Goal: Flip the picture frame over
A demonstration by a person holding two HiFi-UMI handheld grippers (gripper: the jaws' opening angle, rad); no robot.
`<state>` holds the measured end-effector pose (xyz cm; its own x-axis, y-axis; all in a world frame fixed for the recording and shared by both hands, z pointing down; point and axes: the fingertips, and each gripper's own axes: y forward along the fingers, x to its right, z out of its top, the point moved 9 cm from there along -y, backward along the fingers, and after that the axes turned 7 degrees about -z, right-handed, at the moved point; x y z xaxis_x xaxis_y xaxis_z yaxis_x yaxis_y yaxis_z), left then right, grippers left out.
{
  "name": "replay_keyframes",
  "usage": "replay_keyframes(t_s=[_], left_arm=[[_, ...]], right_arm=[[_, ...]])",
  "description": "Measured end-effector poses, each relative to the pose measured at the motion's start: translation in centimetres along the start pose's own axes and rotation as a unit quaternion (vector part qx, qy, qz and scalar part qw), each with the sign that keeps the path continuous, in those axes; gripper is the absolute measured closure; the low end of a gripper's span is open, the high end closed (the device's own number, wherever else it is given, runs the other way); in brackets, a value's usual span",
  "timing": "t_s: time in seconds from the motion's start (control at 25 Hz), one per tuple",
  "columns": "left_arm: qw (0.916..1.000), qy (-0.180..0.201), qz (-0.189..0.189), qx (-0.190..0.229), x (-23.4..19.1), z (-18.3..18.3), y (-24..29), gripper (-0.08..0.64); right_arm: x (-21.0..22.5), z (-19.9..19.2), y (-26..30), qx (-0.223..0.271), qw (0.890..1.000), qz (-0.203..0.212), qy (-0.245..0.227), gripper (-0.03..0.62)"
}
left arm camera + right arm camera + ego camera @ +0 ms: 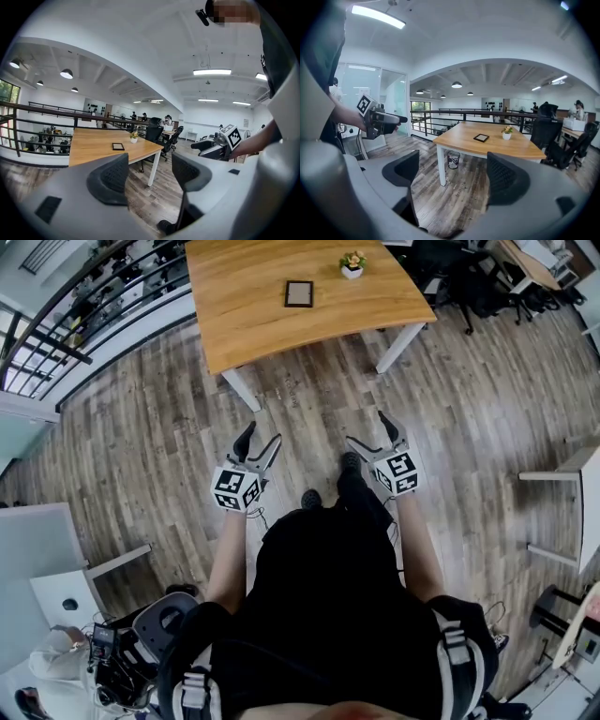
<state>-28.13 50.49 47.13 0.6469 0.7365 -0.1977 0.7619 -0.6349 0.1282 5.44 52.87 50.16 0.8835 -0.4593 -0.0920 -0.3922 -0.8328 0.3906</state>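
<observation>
Left gripper point(262, 435) and right gripper point(367, 427) both gape wide with nothing in them, well short of the frame point(299, 293) lying flat on the table point(253, 324), which looks light, stiff, probably glass-fronted, so I'd pinch one edge.

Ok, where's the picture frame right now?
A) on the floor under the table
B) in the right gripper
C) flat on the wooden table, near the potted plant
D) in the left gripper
C: the picture frame lies flat on the table beside the potted plant, while the left gripper and right gripper are open, empty and short of the table.
</observation>
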Motion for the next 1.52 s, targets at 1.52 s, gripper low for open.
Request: replay_keyframes(t_s=[1.52], left_arm=[[0.988, -0.052, 0.14, -0.04, -4.1, 2.8, 16.4, 0.259]], right_arm=[[19.4, 2.2, 17.5, -0.016, 0.988, 0.147, 0.047, 0.153]])
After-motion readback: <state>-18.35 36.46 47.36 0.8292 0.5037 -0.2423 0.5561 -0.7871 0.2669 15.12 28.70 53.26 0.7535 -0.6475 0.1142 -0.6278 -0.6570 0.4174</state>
